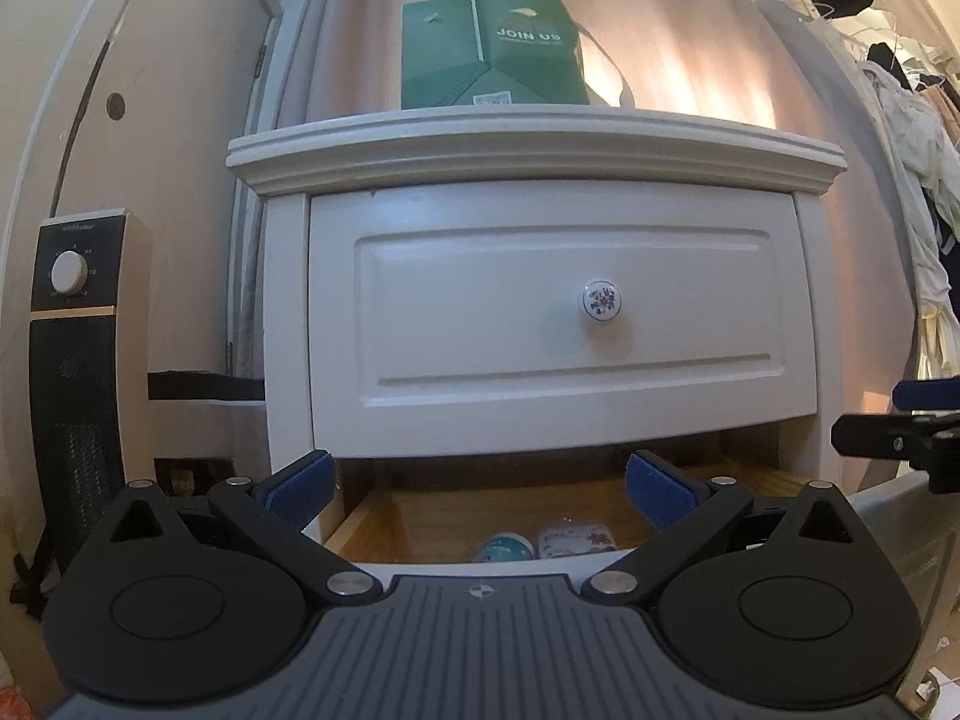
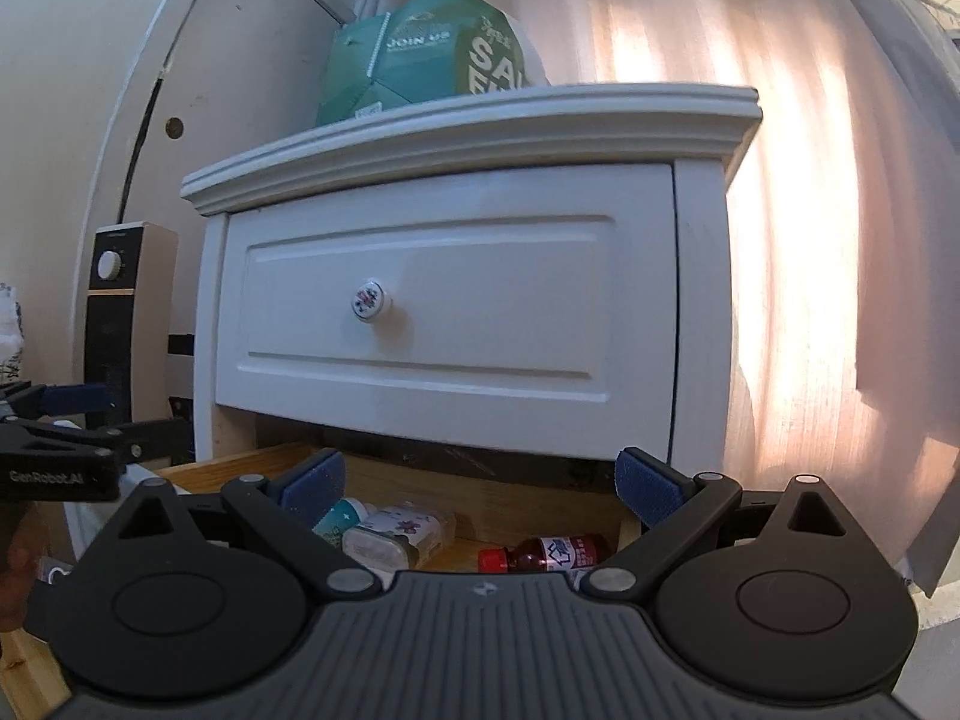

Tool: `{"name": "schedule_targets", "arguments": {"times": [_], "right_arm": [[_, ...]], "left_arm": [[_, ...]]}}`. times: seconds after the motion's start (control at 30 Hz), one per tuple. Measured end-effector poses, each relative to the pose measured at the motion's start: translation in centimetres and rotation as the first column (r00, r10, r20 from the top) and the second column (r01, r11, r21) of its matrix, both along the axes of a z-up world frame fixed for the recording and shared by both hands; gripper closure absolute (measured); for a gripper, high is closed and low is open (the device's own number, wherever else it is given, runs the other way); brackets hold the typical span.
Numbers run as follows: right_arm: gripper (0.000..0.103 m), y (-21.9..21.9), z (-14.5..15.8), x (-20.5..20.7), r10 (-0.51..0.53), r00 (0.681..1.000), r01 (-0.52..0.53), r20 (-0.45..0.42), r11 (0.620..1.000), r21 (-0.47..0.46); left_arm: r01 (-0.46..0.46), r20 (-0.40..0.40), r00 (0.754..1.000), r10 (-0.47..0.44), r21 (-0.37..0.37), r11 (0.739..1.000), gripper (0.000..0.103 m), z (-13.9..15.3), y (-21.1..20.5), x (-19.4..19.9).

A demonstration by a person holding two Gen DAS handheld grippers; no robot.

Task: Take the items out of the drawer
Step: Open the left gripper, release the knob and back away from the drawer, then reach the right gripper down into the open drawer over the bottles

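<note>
A white nightstand has a shut upper drawer point(image 1: 564, 318) with a flowered knob point(image 1: 600, 300). Below it a wooden lower drawer point(image 1: 420, 516) point(image 2: 480, 480) is pulled out. Inside lie a teal-capped container point(image 2: 345, 513) point(image 1: 507, 546), a clear flowered case point(image 2: 399, 531) point(image 1: 573, 540), and a small red-capped bottle point(image 2: 543, 552) on its side. My left gripper point(image 1: 480, 489) is open above the drawer's front, holding nothing. My right gripper point(image 2: 480, 486) is open too, hovering over the items. Each gripper shows at the edge of the other's view.
A green paper bag point(image 1: 492, 51) stands on the nightstand top. A black heater point(image 1: 78, 372) with a white dial stands to the left by a door. Pink curtains hang behind, and clothes point(image 1: 918, 138) hang at the right.
</note>
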State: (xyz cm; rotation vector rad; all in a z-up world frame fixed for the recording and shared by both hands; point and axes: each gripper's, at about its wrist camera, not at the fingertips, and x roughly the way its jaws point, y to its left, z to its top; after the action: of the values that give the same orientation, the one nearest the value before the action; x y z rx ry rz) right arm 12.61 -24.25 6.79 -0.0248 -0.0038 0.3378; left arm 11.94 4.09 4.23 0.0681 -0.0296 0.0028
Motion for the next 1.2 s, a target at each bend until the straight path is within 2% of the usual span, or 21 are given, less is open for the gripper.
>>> {"name": "schedule_targets", "arguments": {"times": [0.27, 0.57, 0.67, 0.77, 0.83, 0.9, 1.03, 1.2], "right_arm": [[0.0, 0.5, 0.4, 0.8, 0.034, 0.999, -0.034, -0.026, 0.999, -0.027], [0.0, 1.1, 1.1, 1.7, 0.078, 0.995, -0.081, -0.056, 0.995, -0.061], [0.0, 1.2, 2.7, 1.4, 0.098, 0.994, -0.103, -0.05, 0.989, -0.108], [0.0, 0.5, 4.7, 1.5, 0.097, 0.994, -0.105, -0.05, 0.974, -0.202], [0.0, -0.3, 6.2, 2.2, 0.111, 0.991, -0.129, -0.076, 0.947, -0.293], [0.0, -0.7, 7.4, 3.5, 0.112, 0.982, -0.164, -0.15, 0.902, -0.4], [0.001, -0.5, 8.6, 6.8, 0.114, 0.929, -0.309, -0.351, 0.761, -0.571], [0.001, 0.7, 8.5, 9.6, 0.106, 0.869, -0.444, -0.483, 0.596, -0.669]], "left_arm": [[-0.034, -0.02, 0.999, 0.033, -0.01, 0.999, 0.0, -0.2, 1.2, 1.5], [-0.028, -0.026, 0.999, 0.027, -0.034, 0.999, 0.0, -0.5, 2.0, 1.3], [-0.016, -0.017, 1.0, 0.016, -0.042, 0.999, 0.0, -0.4, 2.1, 1.0], [-0.001, -0.013, 1.0, 0.001, -0.044, 0.999, 0.0, -0.4, 2.2, 0.7], [0.005, -0.001, 1.0, -0.005, -0.045, 0.999, 0.0, -0.5, 2.3, 0.5], [0.001, 0.033, 0.999, 0.0, -0.055, 0.999, 0.0, -0.6, 2.4, 0.1], [0.009, 0.066, 0.998, -0.005, -0.063, 0.998, 0.0, -0.8, 2.3, -0.4], [0.018, 0.068, 0.998, -0.014, -0.057, 0.998, 0.0, -1.2, 2.0, -0.1]]}}
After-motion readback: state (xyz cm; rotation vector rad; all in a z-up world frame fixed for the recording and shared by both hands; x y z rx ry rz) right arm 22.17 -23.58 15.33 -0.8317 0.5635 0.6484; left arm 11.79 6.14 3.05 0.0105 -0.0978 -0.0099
